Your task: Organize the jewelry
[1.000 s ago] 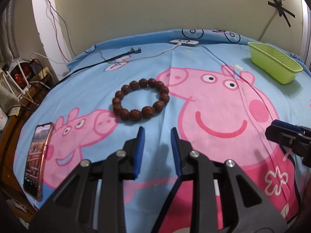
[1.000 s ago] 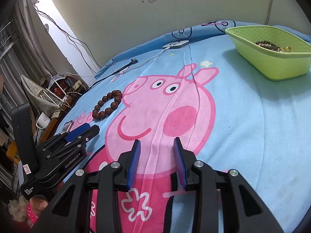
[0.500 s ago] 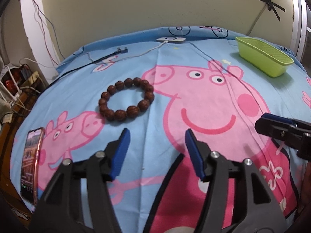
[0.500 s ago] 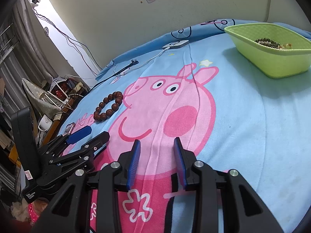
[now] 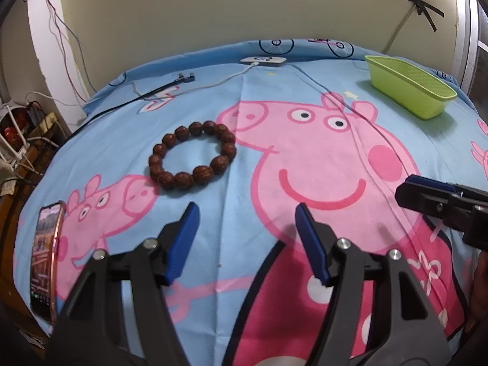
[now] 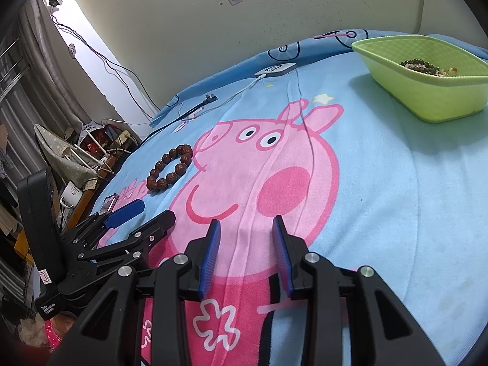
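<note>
Left wrist view puts the left gripper [image 5: 245, 222] low over the bedspread [image 5: 305, 274] with its blue pads spread wide and nothing between them. Just beyond its left finger, a little far and to the left, lies the bead bracelet [image 5: 192, 155], flat on the cloth and well short of the wall. Being a closed ring, it has no real long axis; the near arc of beads is the part closest to the pads. My reading is that the coming move is a short push forward and slightly left, so that one pad lands inside the ring and one outside.

From the right wrist view, the right gripper [image 6: 246, 254] is also released and empty, hovering over the pink cartoon print nearer the right side. It is much farther from the bracelet, so the left one is the better placed.

The beads are large, round, dark reddish-brown and ridged like carved seeds, strung touching one another. Far right sits the green basket [image 6: 427, 97], already holding smaller dark beads [image 6: 419, 64], probably the destination.
</note>
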Available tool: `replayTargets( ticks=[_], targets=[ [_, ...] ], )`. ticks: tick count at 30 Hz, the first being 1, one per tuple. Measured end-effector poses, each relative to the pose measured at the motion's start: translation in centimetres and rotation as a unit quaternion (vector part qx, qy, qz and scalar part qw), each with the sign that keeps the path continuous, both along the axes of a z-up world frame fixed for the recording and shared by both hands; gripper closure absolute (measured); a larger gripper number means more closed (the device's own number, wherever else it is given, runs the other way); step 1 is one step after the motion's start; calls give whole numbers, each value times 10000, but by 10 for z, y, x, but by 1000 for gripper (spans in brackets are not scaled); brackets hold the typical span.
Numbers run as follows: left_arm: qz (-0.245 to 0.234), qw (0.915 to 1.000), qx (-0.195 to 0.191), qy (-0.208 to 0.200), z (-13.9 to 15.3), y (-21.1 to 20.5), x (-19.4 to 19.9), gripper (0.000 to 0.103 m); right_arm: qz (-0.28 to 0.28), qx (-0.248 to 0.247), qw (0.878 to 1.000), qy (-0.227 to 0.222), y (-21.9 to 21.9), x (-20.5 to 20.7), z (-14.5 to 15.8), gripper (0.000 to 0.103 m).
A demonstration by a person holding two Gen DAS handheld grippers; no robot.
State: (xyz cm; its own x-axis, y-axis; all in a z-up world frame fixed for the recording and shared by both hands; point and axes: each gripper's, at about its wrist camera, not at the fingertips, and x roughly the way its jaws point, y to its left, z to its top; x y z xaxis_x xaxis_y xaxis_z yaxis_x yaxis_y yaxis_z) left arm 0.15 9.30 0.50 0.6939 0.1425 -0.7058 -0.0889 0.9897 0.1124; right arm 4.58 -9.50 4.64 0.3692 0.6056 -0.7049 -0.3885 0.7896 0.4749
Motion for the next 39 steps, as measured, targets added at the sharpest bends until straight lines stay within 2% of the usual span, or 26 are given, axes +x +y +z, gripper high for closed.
replayTargets(
  ticks=[3, 6, 9, 12, 14, 17, 20, 24, 26, 28, 30, 31, 32, 33, 36, 39],
  targets=[
    [0, 10000, -15, 4, 0, -1, 0, 40, 0, 12, 10000, 4, 0, 0, 0, 86],
    [-37, 10000, -44, 7, 1, -3, -1, 37, 9, 146, 9999, 52, -1, 2, -1, 80],
    [-315, 9979, -449, -335, 14, 9, -13, 28, 52, 234, 9996, 113, 0, 4, 1, 76],
    [-265, 9966, -354, -696, 33, 32, -27, 17, 339, -12, 9994, 7, 14, 6, 10, 76],
    [-101, 9957, -304, -870, 47, 54, -32, 15, 630, -156, 9976, -248, 30, 10, 22, 76],
    [85, 9974, -373, -610, 51, 82, -18, 14, 1069, -304, 9926, -489, 63, 23, 33, 76],
    [174, 9990, -316, -254, 41, 96, 6, 14, 1413, -583, 9862, -638, 97, 41, 30, 76],
    [238, 9989, -330, 240, 21, 107, 39, 15, 1674, -784, 9819, -409, 140, 75, 14, 76],
    [306, 9983, -303, 383, 13, 113, 51, 22, 1752, -841, 9804, -317, 154, 86, 7, 76],
    [413, 9969, -358, 572, 6, 120, 59, 35, 1858, -1025, 9767, -319, 171, 97, -2, 76],
    [465, 9950, -637, 620, 2, 127, 61, 54, 1950, -1198, 9730, -287, 182, 102, -11, 77],
    [530, 9943, -737, 557, 1, 130, 61, 56, 1974, -1226, 9716, -444, 187, 103, -13, 93],
    [552, 9944, -737, 524, 1, 129, 60, 69, 2061, -1348, 9678, -525, 191, 103, -14, 101],
    [485, 9946, -746, 536, 2, 126, 60, 80, 2132, -1280, 9673, -498, 192, 103, -13, 103],
    [319, 9947, -839, 502, 13, 110, 64, 87, 2095, -1200, 9688, -568, 183, 100, -7, 103],
    [67, 9937, -1048, 386, 28, 87, 78, 88, 1849, -959, 9757, -684, 149, 104, 11, 103]
  ],
)
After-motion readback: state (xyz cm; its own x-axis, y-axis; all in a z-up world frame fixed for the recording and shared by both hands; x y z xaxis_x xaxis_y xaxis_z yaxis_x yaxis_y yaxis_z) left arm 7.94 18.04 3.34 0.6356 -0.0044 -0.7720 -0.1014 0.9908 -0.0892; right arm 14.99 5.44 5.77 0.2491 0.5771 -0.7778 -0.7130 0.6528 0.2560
